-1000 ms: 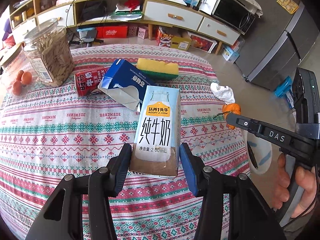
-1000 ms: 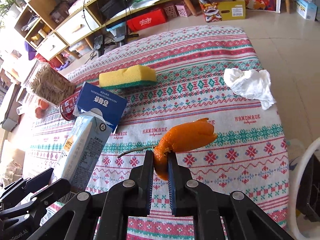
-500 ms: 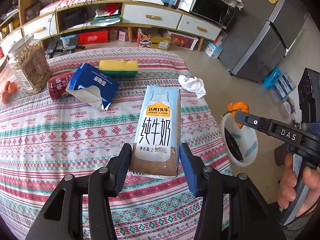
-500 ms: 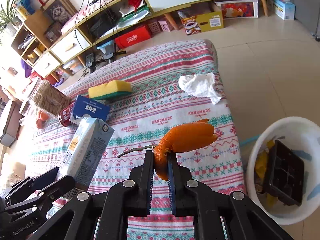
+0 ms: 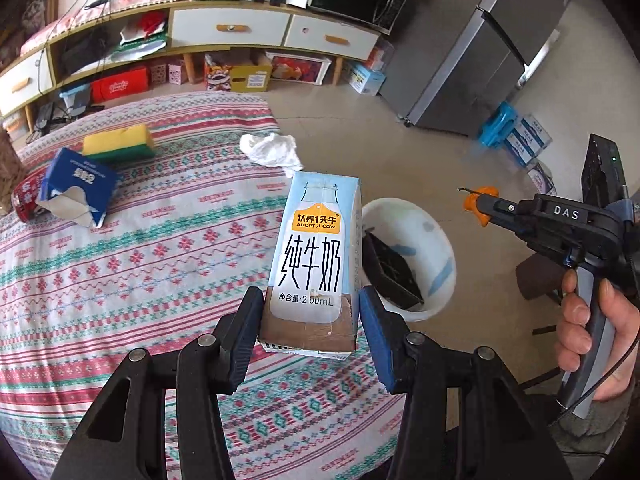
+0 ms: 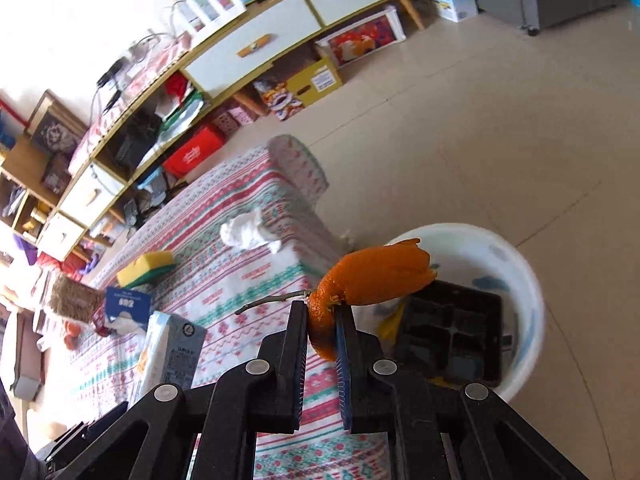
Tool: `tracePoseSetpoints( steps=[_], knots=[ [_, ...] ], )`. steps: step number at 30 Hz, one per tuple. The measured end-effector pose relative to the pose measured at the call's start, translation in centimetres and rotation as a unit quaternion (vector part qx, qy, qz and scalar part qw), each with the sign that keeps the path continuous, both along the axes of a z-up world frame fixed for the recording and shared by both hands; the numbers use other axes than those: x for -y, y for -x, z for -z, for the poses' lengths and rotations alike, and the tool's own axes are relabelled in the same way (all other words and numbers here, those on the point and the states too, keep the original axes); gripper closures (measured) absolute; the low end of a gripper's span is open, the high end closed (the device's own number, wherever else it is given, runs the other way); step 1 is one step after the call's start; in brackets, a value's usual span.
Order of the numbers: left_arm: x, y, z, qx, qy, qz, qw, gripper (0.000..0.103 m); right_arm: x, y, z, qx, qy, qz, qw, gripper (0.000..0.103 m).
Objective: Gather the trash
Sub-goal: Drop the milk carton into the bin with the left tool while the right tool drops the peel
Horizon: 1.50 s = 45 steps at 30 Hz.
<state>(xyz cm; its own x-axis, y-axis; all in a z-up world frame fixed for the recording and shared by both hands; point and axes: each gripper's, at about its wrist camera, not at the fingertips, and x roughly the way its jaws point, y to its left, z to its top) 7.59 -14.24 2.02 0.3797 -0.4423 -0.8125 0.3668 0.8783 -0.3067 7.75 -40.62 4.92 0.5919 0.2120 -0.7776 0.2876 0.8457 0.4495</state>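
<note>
Left gripper (image 5: 312,322) clamping base of milk carton (image 5: 316,256), holding it upright in air over table edge, white bin (image 5: 436,240) showing just behind. Right gripper (image 6: 322,320) pinching orange peel (image 6: 372,280) tight (thin stem sticking out leftward), peel hanging above bin rim (image 6: 532,280). Black tray (image 6: 452,332) lying inside bin. Crumpled tissue (image 5: 272,150), blue carton (image 5: 80,184), sponge (image 5: 118,142) sitting on patterned tablecloth (image 5: 140,264).

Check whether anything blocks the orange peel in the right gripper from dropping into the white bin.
Nothing visible does. The right gripper holds the orange peel near the white bin rim, open air between. A black tray lies inside the bin.
</note>
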Motion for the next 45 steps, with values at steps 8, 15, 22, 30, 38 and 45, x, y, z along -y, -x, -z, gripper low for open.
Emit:
tracePoseSetpoints(
  steps=[8, 15, 22, 30, 38, 45],
  knots=[
    [9.0, -0.6, 3.0, -0.05, 0.021, 0.053, 0.9972, 0.051, 2.4, 0.3, 1.6, -0.031, -0.022, 0.017, 0.999, 0.091],
    [13.6, -2.1, 4.6, -0.071, 0.002, 0.071, 0.995, 0.051, 3.7, 0.0, 3.0, -0.057, -0.027, 0.032, 0.998, 0.091],
    [16.5, -4.3, 6.8, -0.093, 0.004, 0.076, 0.9928, 0.05, 4.3, -0.5, 3.8, -0.071, -0.031, 0.04, 0.996, 0.088],
    [16.1, -6.2, 7.9, -0.098, 0.02, 0.057, 0.9934, 0.049, 5.8, -0.3, 4.0, -0.08, -0.038, 0.069, 0.994, 0.068],
    [12.8, -5.4, 6.7, -0.071, 0.001, 0.041, 0.9966, 0.049, 5.6, -0.2, 3.4, -0.069, -0.033, 0.067, 0.995, 0.065],
    [8.2, -4.9, 6.5, -0.073, -0.015, 0.009, 0.9972, 0.049, 4.7, -0.7, 3.4, -0.076, -0.021, 0.058, 0.995, 0.061]
  ],
)
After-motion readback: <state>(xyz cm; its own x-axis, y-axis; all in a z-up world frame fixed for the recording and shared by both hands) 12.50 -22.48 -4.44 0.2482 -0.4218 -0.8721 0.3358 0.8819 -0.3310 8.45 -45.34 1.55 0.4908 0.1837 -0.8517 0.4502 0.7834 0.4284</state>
